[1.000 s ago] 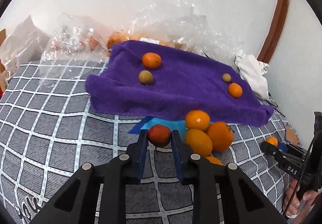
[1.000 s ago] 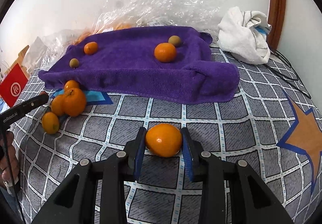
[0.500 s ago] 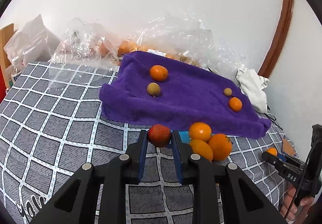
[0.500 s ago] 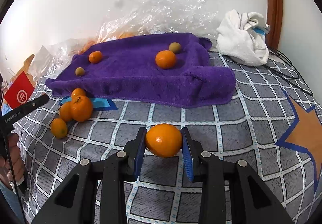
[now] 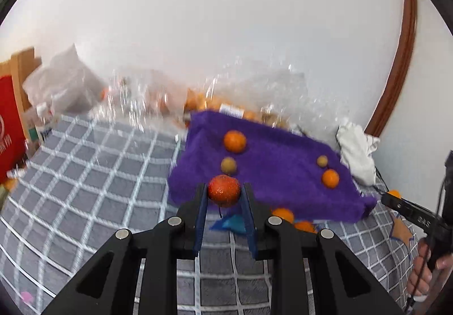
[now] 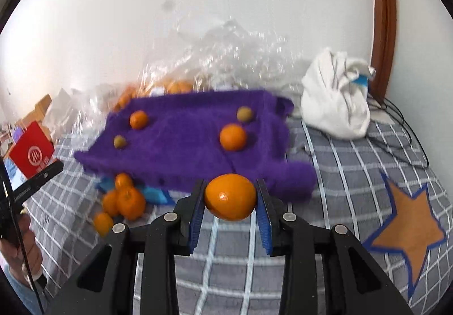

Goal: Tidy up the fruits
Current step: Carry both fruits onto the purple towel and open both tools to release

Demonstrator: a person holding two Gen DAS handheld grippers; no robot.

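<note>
- A reddish fruit point(image 5: 224, 191) is pinched by the left gripper point(image 5: 223, 193), at frame centre, just below the purple towel point(image 5: 283, 173)
- An orange point(image 6: 230, 196) is clamped by the right gripper point(image 6: 230, 197), the towel's near edge lying directly above it
- Bare towel is seen centrally between the fruits already placed; a loose orange cluster point(image 6: 123, 199) is left lower left

Location: a home bedroom. Indicators: a bed surface covered by a grey checked bedspread point(image 6: 354, 162) with an orange star patch point(image 6: 407, 227), a plain white wall point(image 5: 226, 32) with brown wooden door trim point(image 6: 380, 17), a crumpled white cloth point(image 6: 337, 105), and clear plastic bags point(image 5: 136, 100).
</note>
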